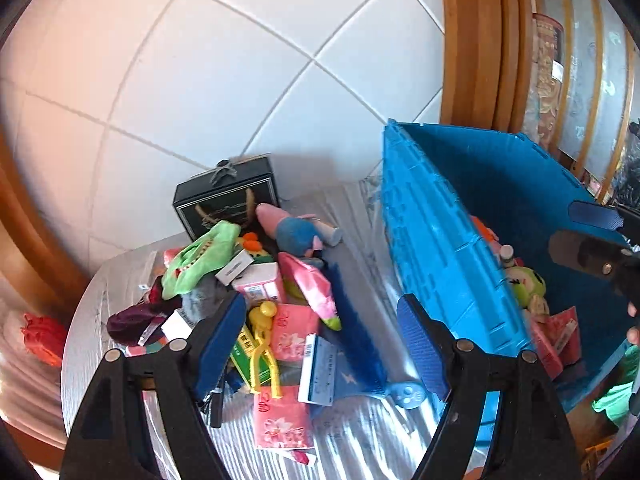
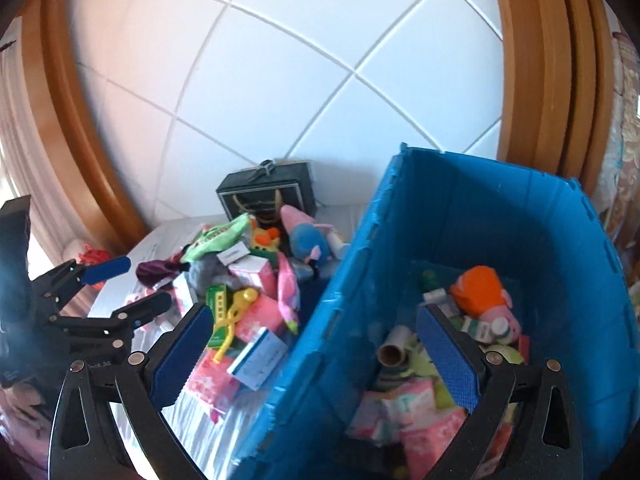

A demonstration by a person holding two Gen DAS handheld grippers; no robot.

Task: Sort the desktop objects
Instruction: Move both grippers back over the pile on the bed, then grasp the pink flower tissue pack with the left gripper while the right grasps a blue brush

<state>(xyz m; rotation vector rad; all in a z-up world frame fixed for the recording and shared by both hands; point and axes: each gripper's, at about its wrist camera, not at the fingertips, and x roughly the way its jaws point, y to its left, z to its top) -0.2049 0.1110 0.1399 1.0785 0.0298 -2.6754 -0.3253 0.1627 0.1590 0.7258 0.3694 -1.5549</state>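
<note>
**Blue pads apart, both grippers empty above the sort**

Left gripper (image 1: 324,344) stood wide with nothing between its pads, poised over the loose pile (image 1: 256,300), probably to pick next. Right gripper (image 2: 316,356) was also spread and empty, straddling the blue crate (image 2: 500,216) wall, likely after a drop. Sorted toys and packets lay inside; the black gift box (image 1: 228,200) stood by the tiled wall.

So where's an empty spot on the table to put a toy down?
There is bare table in front of the pile, near the blue crate. Another bare strip runs between the black box and the crate. The pile itself is crowded, and so is the crate's floor.
</note>
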